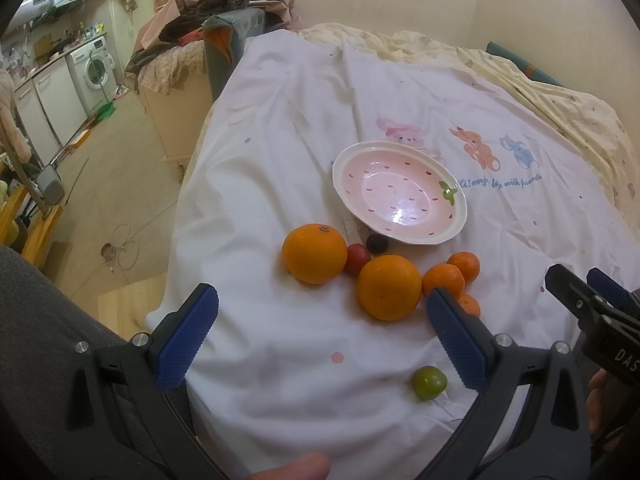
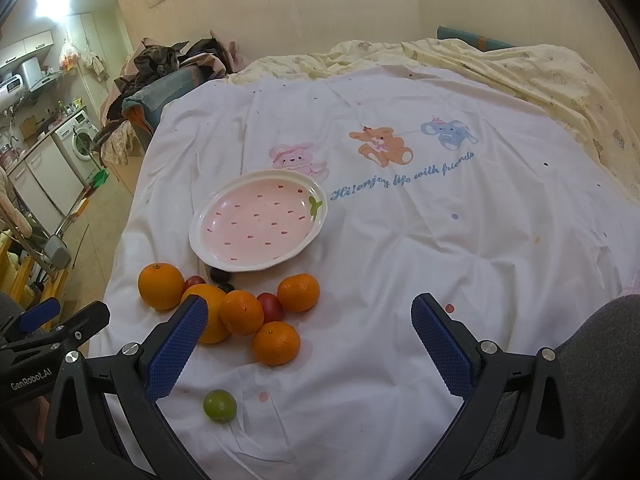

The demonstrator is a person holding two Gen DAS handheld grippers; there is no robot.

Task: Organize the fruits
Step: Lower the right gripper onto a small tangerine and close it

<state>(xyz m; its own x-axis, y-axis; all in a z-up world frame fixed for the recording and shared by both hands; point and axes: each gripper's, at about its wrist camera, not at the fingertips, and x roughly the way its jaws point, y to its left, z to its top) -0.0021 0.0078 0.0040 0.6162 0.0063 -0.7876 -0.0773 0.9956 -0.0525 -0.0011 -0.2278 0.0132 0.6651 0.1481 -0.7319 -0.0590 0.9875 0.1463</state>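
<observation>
Left claw (image 1: 322, 338) and right claw (image 2: 310, 342) — jaws spread wide, holding nothing, side by side.

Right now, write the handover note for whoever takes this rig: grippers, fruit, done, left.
Left gripper: open, empty, hovering over the white sheet near the fruit.
Right gripper: open, empty, to the right of the pile.
Pink plate: empty, just beyond the fruit.
Fruit, all on the sheet: two large oranges, three tangerines, red fruits, a dark plum by the plate rim, and a green fruit lying apart, nearest the grippers.
Done: nothing placed yet.
Left: every piece, presumably onto the plate.
</observation>
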